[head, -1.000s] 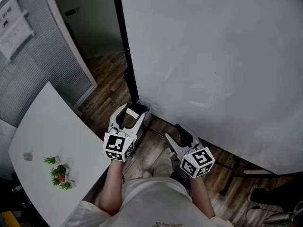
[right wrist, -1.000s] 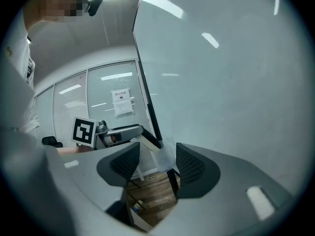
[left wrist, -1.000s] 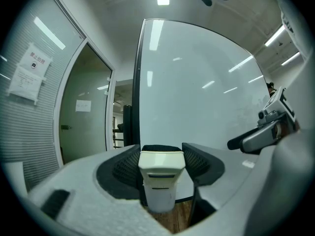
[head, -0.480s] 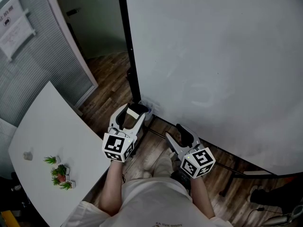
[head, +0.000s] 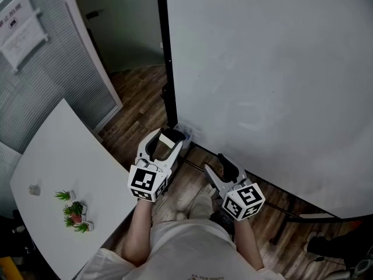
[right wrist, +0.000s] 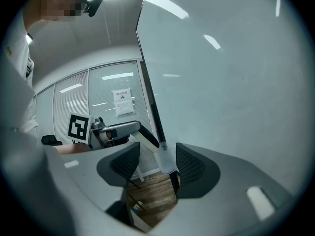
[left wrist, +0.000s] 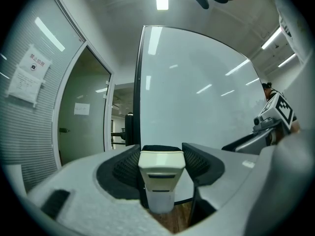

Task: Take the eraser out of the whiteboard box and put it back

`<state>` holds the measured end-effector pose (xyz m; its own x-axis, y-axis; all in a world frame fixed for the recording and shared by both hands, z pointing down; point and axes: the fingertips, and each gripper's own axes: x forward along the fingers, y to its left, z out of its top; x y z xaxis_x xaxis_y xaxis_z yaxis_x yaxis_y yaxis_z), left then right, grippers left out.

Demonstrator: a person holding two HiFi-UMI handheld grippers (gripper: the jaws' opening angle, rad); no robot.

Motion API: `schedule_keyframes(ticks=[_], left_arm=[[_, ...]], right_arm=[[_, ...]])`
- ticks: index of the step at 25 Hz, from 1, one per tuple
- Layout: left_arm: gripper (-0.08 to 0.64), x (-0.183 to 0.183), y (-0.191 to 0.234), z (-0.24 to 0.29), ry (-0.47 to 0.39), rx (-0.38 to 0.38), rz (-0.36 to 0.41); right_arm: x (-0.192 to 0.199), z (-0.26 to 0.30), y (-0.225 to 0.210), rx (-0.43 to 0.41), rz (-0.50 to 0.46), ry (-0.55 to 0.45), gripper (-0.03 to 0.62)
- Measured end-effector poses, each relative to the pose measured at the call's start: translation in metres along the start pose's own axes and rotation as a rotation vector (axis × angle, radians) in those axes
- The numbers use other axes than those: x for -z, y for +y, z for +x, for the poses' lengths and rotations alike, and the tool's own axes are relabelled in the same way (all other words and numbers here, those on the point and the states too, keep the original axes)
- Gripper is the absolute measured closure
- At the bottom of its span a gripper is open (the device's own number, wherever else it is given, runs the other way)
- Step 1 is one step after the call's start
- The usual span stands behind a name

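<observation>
1. Left tongs [left wrist: 161, 151]: closed to a middling width on the eraser [left wrist: 161, 177]. Their dark, ribbed pads [left wrist: 127, 167] press on its two long sides. The tongs point level toward the whiteboard [head: 262, 69].
2. Eraser: a blocky cream plastic body with a bevelled top face and two slot-shaped recesses, and black felt at its far end. It hangs clear of the floor [head: 134, 95], carried by the left tongs alone. It sits just beside the whiteboard box [head: 186, 134]; whether it touches the box cannot be told.
3. Right tongs [right wrist: 157, 164]: jaws wide apart, with nothing between the ribbed pads. The box and the floor show through the gap. These tongs are near the left pair, toward the whiteboard's lower edge.
4. Tongs bodies: smooth, pale grey moulded shells. Each carries a cube [head: 144, 182] with black-and-white square markers at the wrist end.
5. Whiteboard box: small, translucent and roughly rectangular. It is fixed at the whiteboard's lower left corner, against the black upright of the frame.
6. Whiteboard: a large, flat, glossy pale panel bearing faint wiped marks.
7. Floor: brown wooden planks.
8. Table [head: 87, 156]: a smooth white top at the left. Small green plants [head: 73, 212] in white pots stand on its near half, well in from the edge nearest the person.
</observation>
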<state>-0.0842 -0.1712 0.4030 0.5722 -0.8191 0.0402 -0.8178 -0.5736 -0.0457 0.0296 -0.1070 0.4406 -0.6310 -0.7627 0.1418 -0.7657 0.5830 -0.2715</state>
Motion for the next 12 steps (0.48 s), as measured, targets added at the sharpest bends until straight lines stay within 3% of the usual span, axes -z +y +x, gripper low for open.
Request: schedule_keyframes(ticks=[12], left_arm=[[0.296,-0.0073,-0.0096,-0.0063,-0.012,0.013,0.013]], right_arm=[[-0.0011,-0.0016,0.0043,0.0,-0.011,-0.003,0.359]])
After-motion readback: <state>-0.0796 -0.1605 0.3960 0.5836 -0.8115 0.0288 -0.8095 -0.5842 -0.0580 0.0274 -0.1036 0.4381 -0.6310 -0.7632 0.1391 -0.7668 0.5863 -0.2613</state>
